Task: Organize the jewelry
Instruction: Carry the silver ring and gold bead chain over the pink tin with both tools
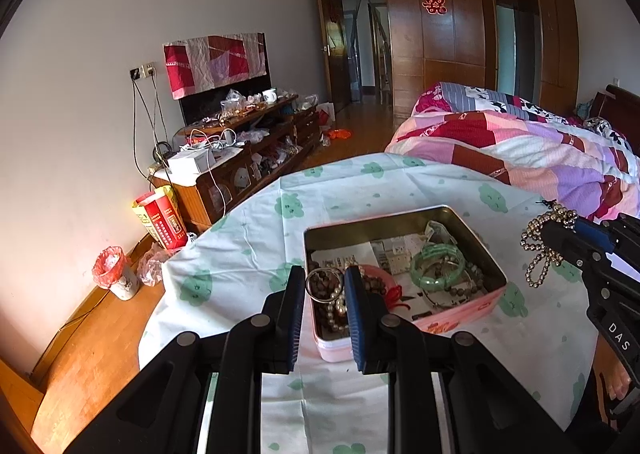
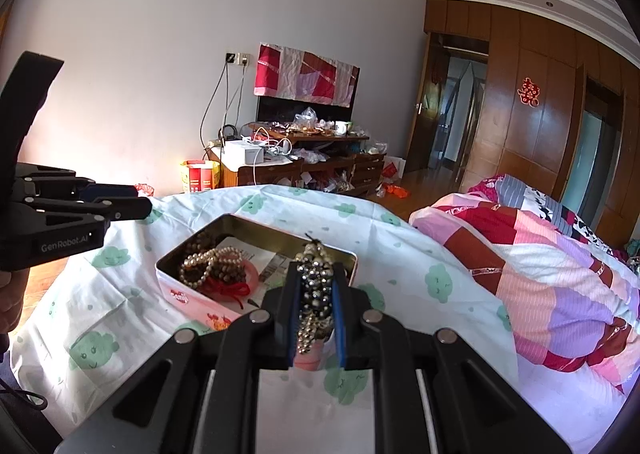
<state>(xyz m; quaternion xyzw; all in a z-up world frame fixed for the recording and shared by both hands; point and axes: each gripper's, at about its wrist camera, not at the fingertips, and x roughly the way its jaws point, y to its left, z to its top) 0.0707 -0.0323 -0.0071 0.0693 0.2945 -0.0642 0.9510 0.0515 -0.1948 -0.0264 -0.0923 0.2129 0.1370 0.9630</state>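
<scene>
Left wrist view: left tool (image 1: 325, 288) hangs over near-left corner of the pink tin (image 1: 492, 296) on the cloth-covered counter (image 1: 240, 238), clenched on a silver bangle (image 1: 325, 286) with beads hanging from it. Green jade bangles (image 1: 438, 264) lie in the tin's right half. Right tool (image 2: 316, 286) grasps a bunched metallic bead chain (image 2: 316, 282), hanging above the tin's right rim.

Left hand-held gripper (image 1: 325, 296): black angular linkage, round silver pivot pins, blue pads on the fingers (image 1: 357, 310). Right hand-held gripper (image 2: 315, 296): same build, white "DAS" lettering on side. "GenRobot.AI" printed on left unit's flank.
</scene>
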